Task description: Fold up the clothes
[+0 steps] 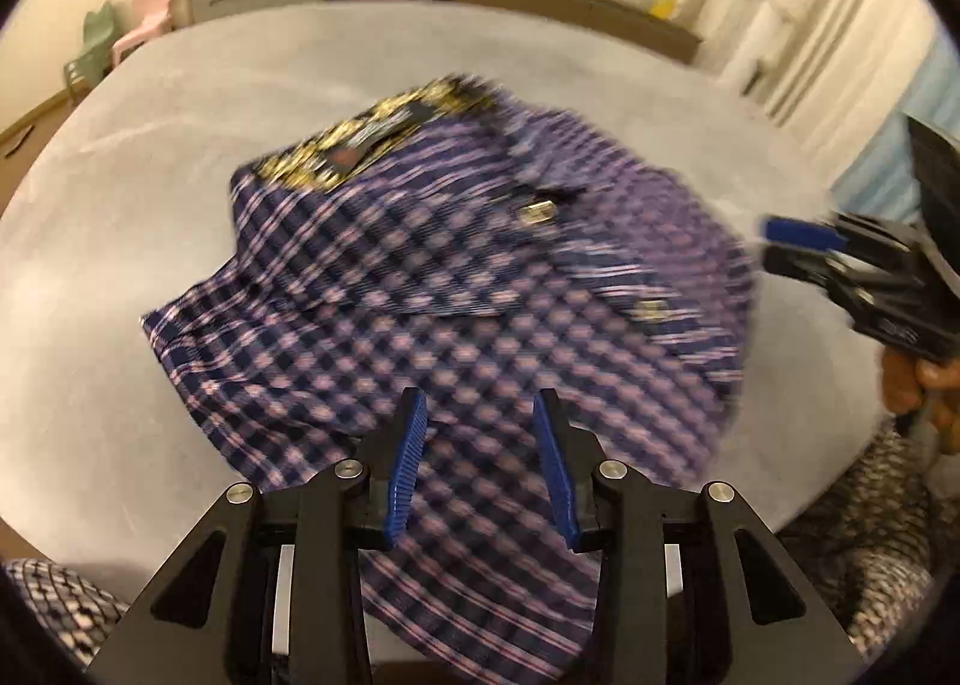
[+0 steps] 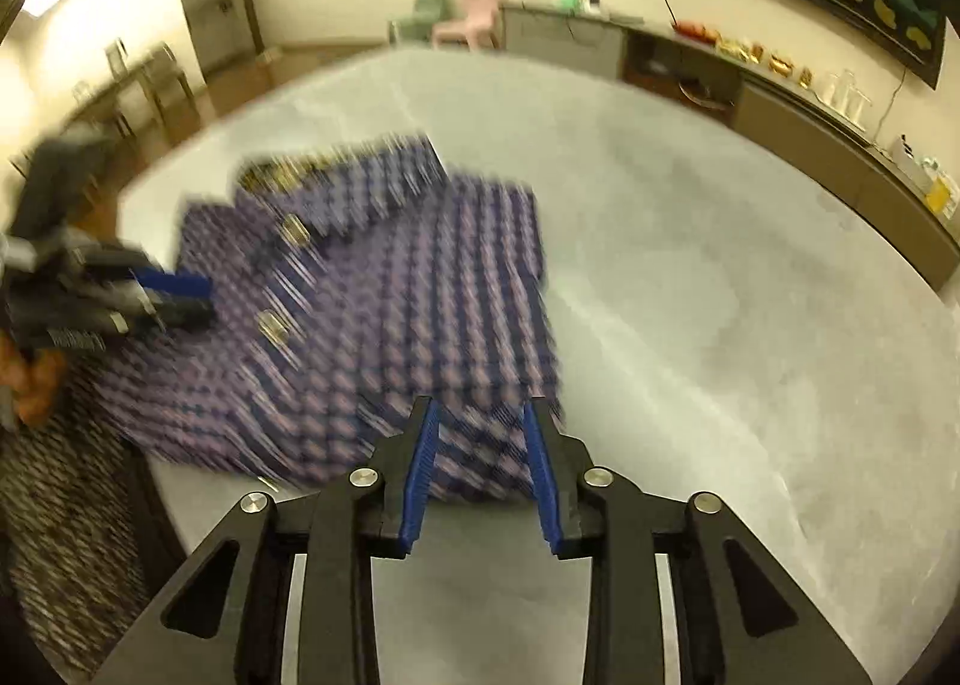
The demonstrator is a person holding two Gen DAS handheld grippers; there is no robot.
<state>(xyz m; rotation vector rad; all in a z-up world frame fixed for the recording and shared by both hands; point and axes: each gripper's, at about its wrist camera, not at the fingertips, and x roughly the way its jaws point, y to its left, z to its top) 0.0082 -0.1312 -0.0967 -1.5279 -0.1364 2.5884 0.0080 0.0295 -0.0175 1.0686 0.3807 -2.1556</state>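
The checked shirt [image 1: 456, 289] lies partly folded on the grey desk [image 1: 180, 103], its near hem hanging over the 6 o'clock edge. Left gripper [image 1: 480, 415]: jaws apart, empty, above the hem. Right gripper [image 2: 483, 421]: jaws apart, empty, over the shirt's near corner.

Support: round table [image 1: 150, 241], pale grey cloth-like top, blurred.
On it: one purple-and-navy checked shirt [image 1: 420, 289], partly folded, collar toward the far edge.
Overhang: shirt hem hangs past the near edge.
Rest of top: bare grey surface.
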